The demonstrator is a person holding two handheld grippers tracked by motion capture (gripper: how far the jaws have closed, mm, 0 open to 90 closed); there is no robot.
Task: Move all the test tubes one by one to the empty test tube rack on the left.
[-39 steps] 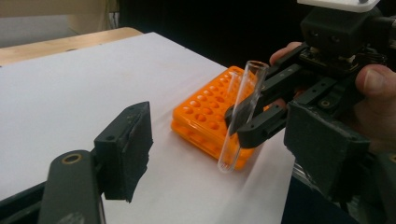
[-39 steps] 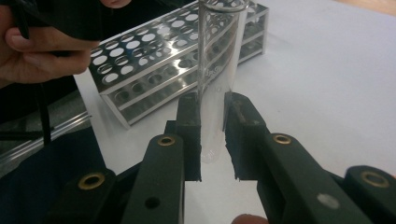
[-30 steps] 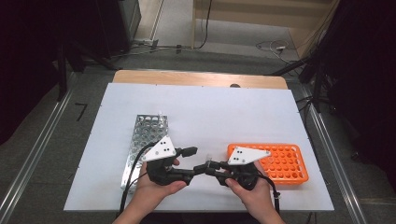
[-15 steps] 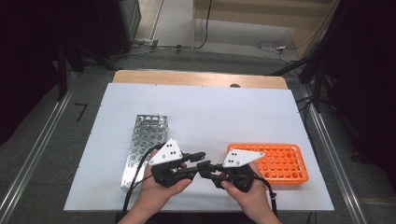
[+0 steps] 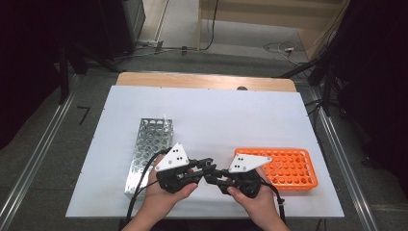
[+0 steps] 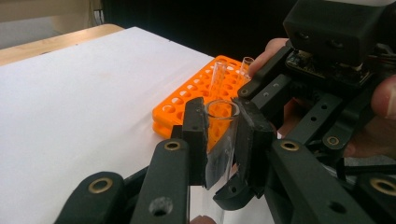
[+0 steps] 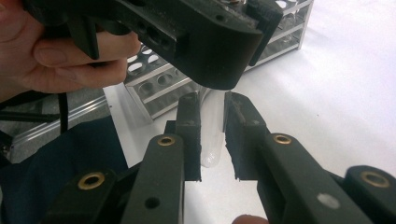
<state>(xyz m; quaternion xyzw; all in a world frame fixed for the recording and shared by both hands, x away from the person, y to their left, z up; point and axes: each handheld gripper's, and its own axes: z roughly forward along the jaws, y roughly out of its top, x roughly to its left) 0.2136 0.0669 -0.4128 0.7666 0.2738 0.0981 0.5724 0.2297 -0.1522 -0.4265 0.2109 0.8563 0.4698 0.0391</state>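
While both claws meet over the near edge of the tabletop (image 5: pixel 207 110), a clear test tube (image 6: pixel 219 140) sits pinched in the left claw (image 6: pixel 218 135); the right claw (image 7: pixel 212 135) flanks its rounded end (contact unclear), between the metal rack (image 5: pixel 149 144) and the orange rack (image 5: pixel 288 166).

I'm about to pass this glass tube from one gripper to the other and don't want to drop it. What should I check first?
1. Left gripper shut on the glass tube: ok.
2. Right gripper around the tube's round end: ok; whether it grips, cannot tell.
3. Tube whole, no cracks: cannot tell.
4. Grippers close but not jammed together: cannot tell.
5. Orange rack has free holes nearby: ok.
6. Metal rack out of the way: ok.
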